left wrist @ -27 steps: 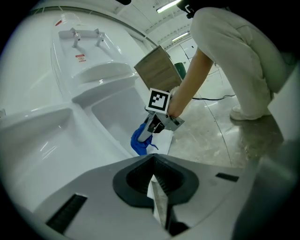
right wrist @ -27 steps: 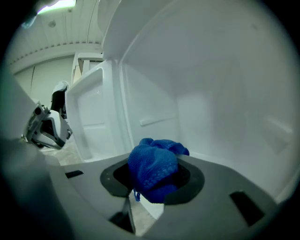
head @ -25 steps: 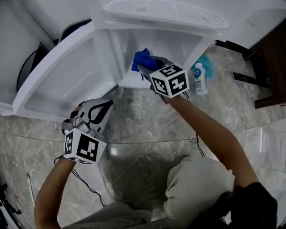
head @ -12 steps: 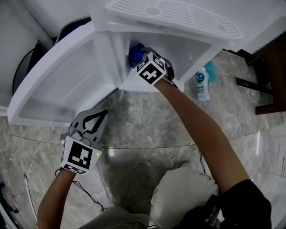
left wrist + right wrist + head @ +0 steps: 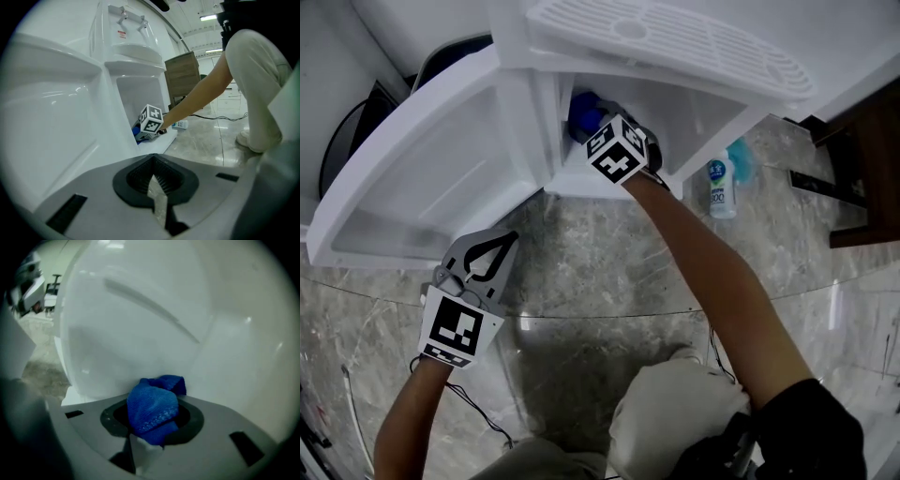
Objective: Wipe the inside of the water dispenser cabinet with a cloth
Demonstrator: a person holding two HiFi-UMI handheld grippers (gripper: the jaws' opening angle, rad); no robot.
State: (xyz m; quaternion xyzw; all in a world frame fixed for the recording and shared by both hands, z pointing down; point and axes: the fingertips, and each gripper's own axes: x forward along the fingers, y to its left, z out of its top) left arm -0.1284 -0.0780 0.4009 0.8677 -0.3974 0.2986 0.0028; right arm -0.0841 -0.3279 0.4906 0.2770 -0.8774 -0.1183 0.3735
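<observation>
The white water dispenser's lower cabinet point(image 5: 698, 112) stands open, its door point(image 5: 422, 178) swung out to the left. My right gripper point(image 5: 592, 127) reaches into the cabinet, shut on a bunched blue cloth point(image 5: 581, 111). In the right gripper view the cloth point(image 5: 152, 408) fills the jaws and sits against the white inner wall point(image 5: 140, 333). My left gripper point(image 5: 504, 239) hovers over the floor below the door's edge, shut and holding nothing. In the left gripper view its fingertips point(image 5: 157, 187) meet, and the right gripper's marker cube point(image 5: 151, 119) shows in the cabinet mouth.
A white bottle point(image 5: 721, 187) lies on the marble floor right of the cabinet, a teal cloth point(image 5: 739, 159) behind it. Dark wooden furniture point(image 5: 862, 169) stands at the right. The drip tray point(image 5: 675, 37) overhangs the cabinet. The person's knee point(image 5: 675, 412) is below.
The right gripper has gone from the cabinet's mouth deeper in toward its left wall, rolling as it went, cloth still held. The left gripper rolled a little and stayed in place.
</observation>
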